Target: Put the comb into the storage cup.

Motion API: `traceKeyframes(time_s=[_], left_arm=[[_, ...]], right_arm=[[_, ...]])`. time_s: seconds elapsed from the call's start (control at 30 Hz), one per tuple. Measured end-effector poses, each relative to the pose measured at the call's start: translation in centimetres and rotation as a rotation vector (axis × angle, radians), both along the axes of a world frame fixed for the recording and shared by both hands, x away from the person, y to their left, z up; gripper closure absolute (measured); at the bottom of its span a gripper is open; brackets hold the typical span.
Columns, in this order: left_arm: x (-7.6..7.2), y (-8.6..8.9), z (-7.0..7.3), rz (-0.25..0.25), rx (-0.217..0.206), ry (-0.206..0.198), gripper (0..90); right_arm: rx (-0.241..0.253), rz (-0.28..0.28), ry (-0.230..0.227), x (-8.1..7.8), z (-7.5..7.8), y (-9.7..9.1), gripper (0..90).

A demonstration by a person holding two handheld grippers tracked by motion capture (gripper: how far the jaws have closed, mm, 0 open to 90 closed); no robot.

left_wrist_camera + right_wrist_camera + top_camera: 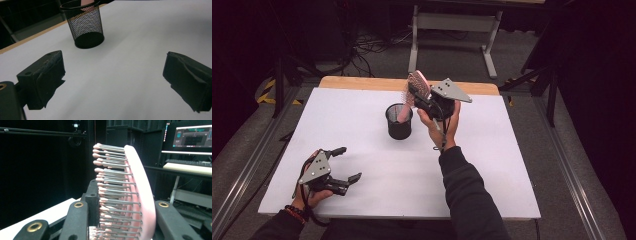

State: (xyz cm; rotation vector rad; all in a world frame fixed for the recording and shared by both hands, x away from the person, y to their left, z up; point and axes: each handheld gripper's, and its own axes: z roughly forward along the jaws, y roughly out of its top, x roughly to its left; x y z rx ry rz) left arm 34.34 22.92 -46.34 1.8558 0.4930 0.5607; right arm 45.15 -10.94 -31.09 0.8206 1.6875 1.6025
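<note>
Your right claw [418, 96] is clamped on the pink plastic hairbrush with metal bristles [418, 86], one jaw on the bristle face, the other on the smooth back. The brush is tilted, handle end already down inside the black wire-mesh cup [399, 121] standing mid-counter [362, 150].

Your left claw [346, 164] rests low near the counter's front-left, jaws wide apart, nothing between them, well apart from the cup.

Risks:
- The cup looks light and nobody holds it. Push the handle sideways against the rim and it likely tips or slides.
- Grip on bristles is soft; the brush may pivot in the jaws.
- The brush is taller than the cup. Release it while leaning and its head weight could topple the cup.
</note>
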Motion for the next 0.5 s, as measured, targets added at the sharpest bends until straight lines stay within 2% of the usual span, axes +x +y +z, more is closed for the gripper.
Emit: traceKeyframes(time_s=[0.23,0.3,0.33,0.5], left_arm=[[0.1,0.0,-0.1,-0.003,0.004,0.001,4.7],[0.1,0.0,-0.1,-0.002,0.005,0.003,4.8],[0.1,0.0,-0.1,-0.001,0.005,0.004,4.8],[0.1,-0.1,-0.1,0.000,0.013,0.005,4.8]], right_arm=[[-0.019,0.001,0.031,0.4,-1.9,0.5,63.4],[0.002,0.000,0.050,0.5,-2.4,0.7,63.4],[-0.023,0.002,0.049,0.6,-2.6,0.6,63.4],[-0.020,-0.004,0.066,0.7,-3.3,0.8,63.3]])
